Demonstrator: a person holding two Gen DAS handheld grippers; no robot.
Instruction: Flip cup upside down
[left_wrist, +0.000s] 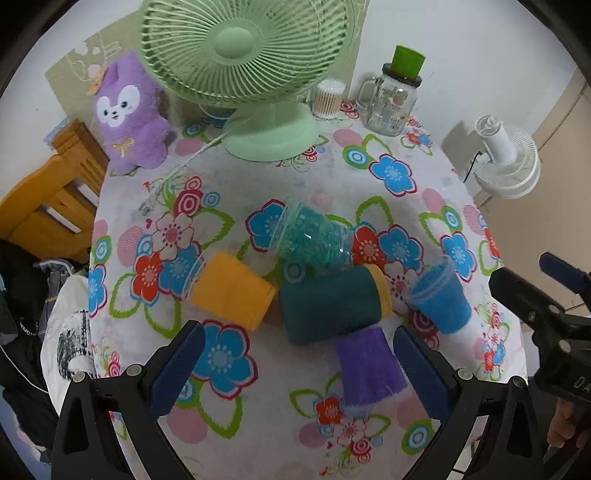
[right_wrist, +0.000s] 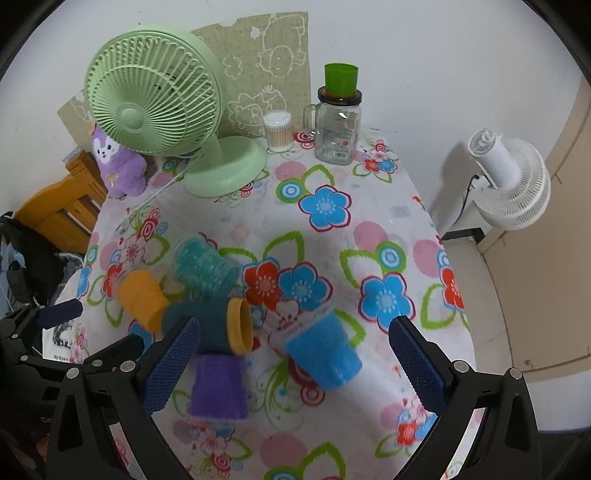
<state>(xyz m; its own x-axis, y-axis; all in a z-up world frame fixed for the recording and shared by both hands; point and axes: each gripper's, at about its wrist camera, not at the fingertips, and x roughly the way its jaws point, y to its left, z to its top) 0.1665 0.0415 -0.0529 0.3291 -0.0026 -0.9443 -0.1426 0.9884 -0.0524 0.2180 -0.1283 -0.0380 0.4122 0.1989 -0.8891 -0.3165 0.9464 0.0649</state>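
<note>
Several cups lie on their sides on the flowered tablecloth (left_wrist: 280, 184): a purple cup (left_wrist: 369, 369) (right_wrist: 218, 387), a blue cup (left_wrist: 439, 299) (right_wrist: 325, 350), a dark teal cup with a yellow rim (left_wrist: 328, 306) (right_wrist: 236, 325), a yellow cup (left_wrist: 229, 291) (right_wrist: 142, 299) and a clear teal cup (left_wrist: 310, 236) (right_wrist: 201, 266). My left gripper (left_wrist: 299, 373) is open, with the purple cup between its fingers. My right gripper (right_wrist: 295, 363) is open, with the blue cup between its fingers. It also shows at the right edge of the left wrist view (left_wrist: 546, 295).
A green desk fan (left_wrist: 243, 55) (right_wrist: 155, 88), a purple plush toy (left_wrist: 129, 114), a cotton-swab tub (right_wrist: 277, 129) and a glass jar with a green cup on top (right_wrist: 338, 125) stand at the table's back. A wooden chair (left_wrist: 48, 206) is left; a white fan (right_wrist: 506, 181) is right.
</note>
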